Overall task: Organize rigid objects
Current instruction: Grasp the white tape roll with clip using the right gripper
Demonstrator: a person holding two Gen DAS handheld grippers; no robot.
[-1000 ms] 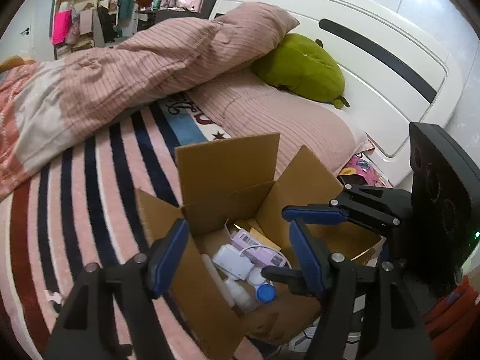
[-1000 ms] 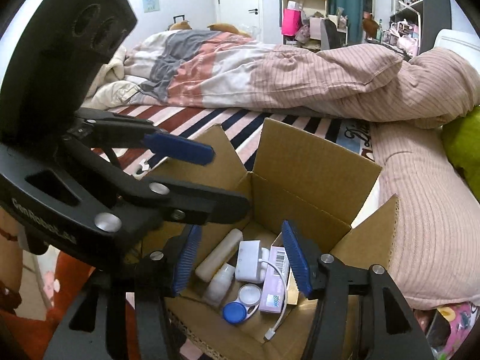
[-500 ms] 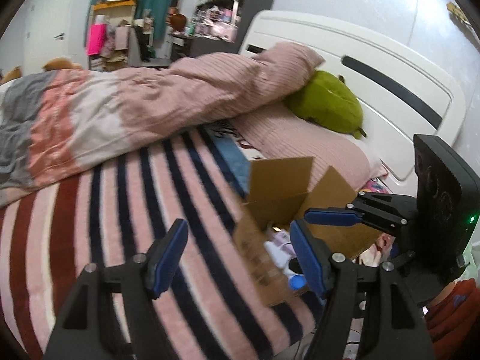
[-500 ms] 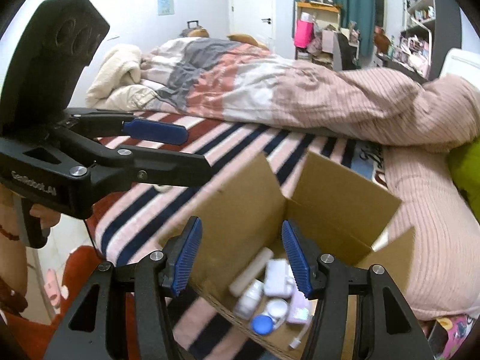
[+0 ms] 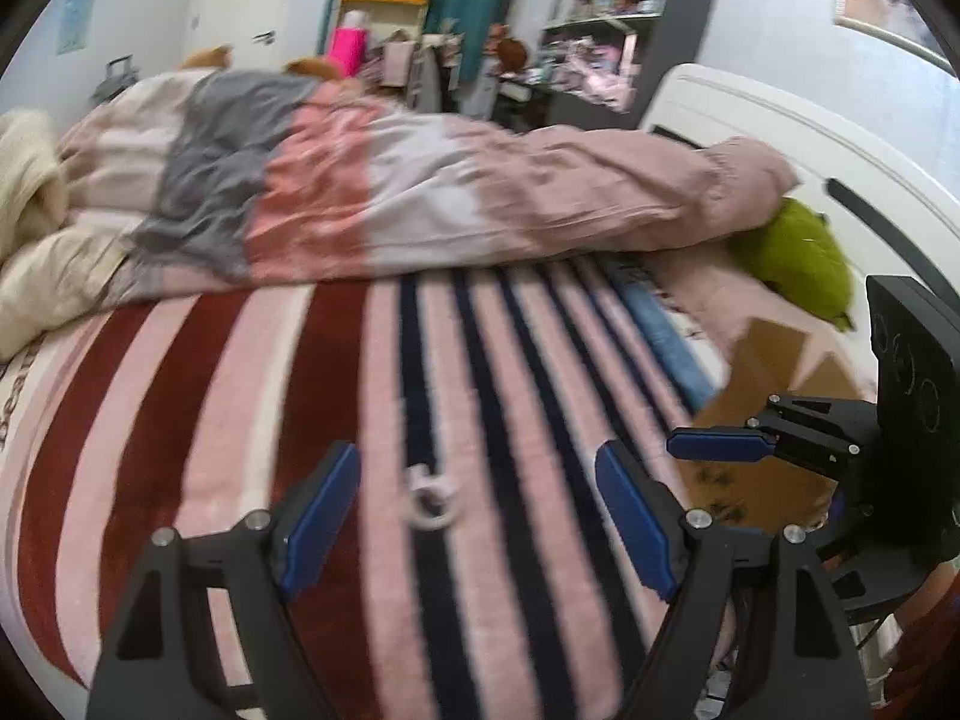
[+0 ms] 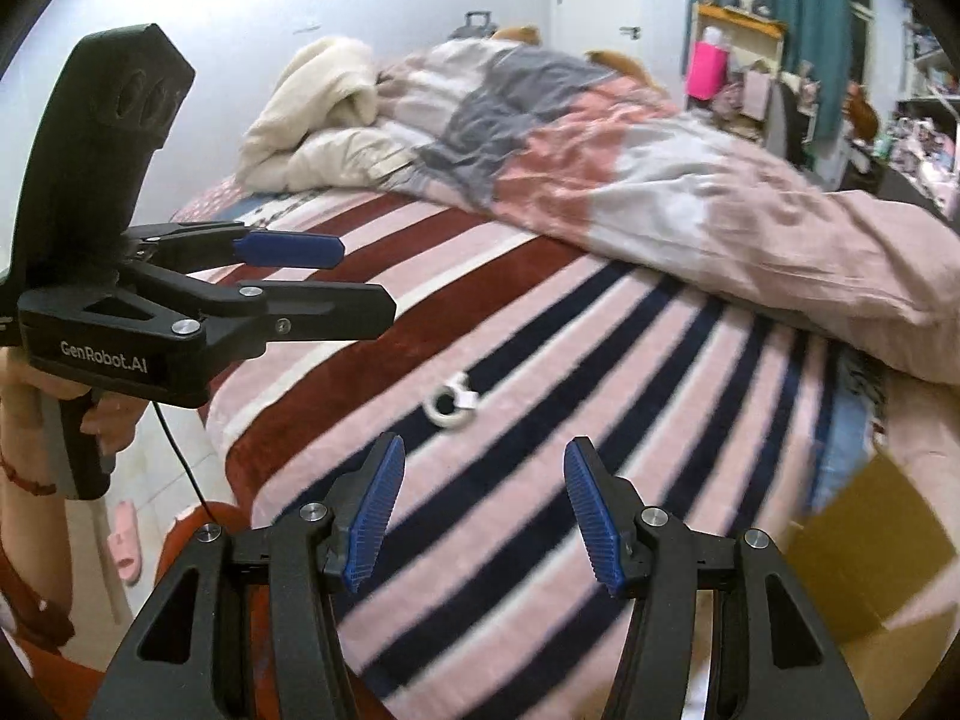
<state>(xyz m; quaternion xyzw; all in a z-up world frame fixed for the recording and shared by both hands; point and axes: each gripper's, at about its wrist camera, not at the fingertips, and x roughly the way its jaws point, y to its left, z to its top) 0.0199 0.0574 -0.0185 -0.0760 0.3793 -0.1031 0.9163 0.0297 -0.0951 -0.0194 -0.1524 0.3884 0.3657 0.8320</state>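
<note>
A small white ring-shaped object [image 5: 429,498] lies on the striped blanket [image 5: 240,420]; it also shows in the right wrist view [image 6: 451,405]. My left gripper [image 5: 474,510] is open and empty, just above and in front of the ring. My right gripper [image 6: 480,510] is open and empty, a little short of the ring. The cardboard box [image 5: 762,420] sits at the right edge of the left wrist view, and its flap [image 6: 864,546] shows low right in the right wrist view. Its contents are hidden.
A rumpled pink, grey and white duvet [image 5: 420,192] lies across the far side of the bed. A green plush [image 5: 798,258] rests by the white headboard [image 5: 810,144]. A cream blanket [image 6: 318,114] is bundled at the far left. Slippers [image 6: 123,540] lie on the floor.
Both grippers swung left, away from the box and toward the open blanket. The box slid to the right edge of both views and the white ring came into view.
</note>
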